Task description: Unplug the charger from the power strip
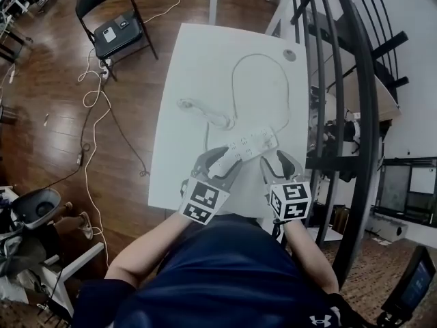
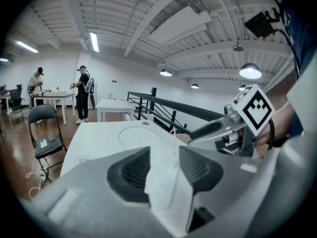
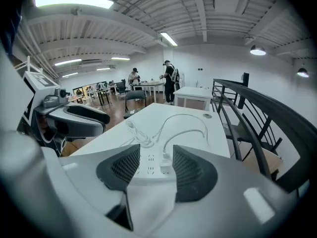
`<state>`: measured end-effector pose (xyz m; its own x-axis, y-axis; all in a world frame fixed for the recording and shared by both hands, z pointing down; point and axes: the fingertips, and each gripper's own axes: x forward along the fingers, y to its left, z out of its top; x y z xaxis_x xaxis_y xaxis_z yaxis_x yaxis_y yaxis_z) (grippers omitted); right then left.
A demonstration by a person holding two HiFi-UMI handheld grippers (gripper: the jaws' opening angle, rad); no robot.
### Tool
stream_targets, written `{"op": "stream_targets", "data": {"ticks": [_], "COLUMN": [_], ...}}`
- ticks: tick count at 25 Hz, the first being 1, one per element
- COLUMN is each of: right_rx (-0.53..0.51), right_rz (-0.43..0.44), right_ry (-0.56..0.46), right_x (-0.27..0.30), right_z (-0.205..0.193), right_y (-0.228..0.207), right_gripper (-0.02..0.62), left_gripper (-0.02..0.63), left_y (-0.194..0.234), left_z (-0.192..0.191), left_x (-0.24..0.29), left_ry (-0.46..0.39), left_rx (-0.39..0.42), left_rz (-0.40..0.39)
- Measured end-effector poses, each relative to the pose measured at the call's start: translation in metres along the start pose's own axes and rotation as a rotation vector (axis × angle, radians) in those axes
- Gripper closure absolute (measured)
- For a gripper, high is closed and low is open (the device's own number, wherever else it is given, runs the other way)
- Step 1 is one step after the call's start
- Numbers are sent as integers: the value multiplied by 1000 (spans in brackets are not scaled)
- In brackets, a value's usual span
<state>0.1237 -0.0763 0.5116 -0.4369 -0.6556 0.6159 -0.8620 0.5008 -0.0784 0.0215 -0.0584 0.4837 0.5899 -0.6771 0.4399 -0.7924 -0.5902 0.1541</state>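
Straddling the near end of the white power strip (image 1: 247,144), the left gripper (image 1: 217,161) is standing with its jaws spread wide. In the left gripper view, the strip's end (image 2: 162,175) is lying between the two ribbed pads (image 2: 132,170); whether either pad is touching it cannot be told.

The right gripper (image 1: 278,159) is hovering just beside the strip's other end, its jaws also spread and pinching nothing. In the right gripper view, the strip (image 3: 147,166) is showing through the gap between the jaws. The charger (image 3: 165,158) is sitting plugged into a socket there, close to the jaw on that view's right.

The strip is lying slantwise on the near part of the white table (image 1: 198,53). White cables (image 1: 262,55) are looping away from it across the tabletop, with a small coil (image 1: 194,105) resting toward the table's left side.

A person's forearms are reaching in from the bottom edge of the head view, one behind each gripper. A black folding chair (image 1: 113,26) is standing on the wooden floor left of the table, and a dark railing (image 1: 341,80) is running along its right side. Two people (image 2: 81,90) are standing at distant tables.
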Motion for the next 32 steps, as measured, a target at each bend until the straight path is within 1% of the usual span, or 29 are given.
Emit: {"op": "stream_targets", "data": {"ticks": [2, 5, 8, 12, 14, 19, 22, 28, 32], "right_rx": [13, 14, -26, -84, -100, -122, -130, -151, -154], "right_rz": [-10, -32, -50, -59, -62, -81, -86, -120, -128], "right_ry": [29, 64, 102, 174, 205, 261, 282, 298, 292], "right_x": [13, 28, 47, 70, 80, 96, 100, 103, 101], "right_z": [-6, -10, -15, -30, -37, -50, -57, -60, -58], "right_y": [-4, -12, -15, -16, -15, -14, -13, -16, -17], "right_gripper": [382, 382, 382, 380, 380, 380, 382, 387, 409], "left_gripper": [422, 422, 422, 422, 422, 422, 422, 423, 428], "left_y": [-1, -2, 0, -4, -4, 3, 4, 3, 3], "left_z": [-9, -20, -36, -61, -70, -85, -92, -99, -103], "left_x": [14, 36, 57, 81, 90, 103, 104, 106, 107], "left_ry": [28, 64, 109, 188, 210, 239, 256, 278, 290], "left_rx": [46, 80, 104, 145, 155, 182, 180, 168, 201], "left_rz": [-5, -16, -29, -64, -77, -84, -84, -96, -88]}}
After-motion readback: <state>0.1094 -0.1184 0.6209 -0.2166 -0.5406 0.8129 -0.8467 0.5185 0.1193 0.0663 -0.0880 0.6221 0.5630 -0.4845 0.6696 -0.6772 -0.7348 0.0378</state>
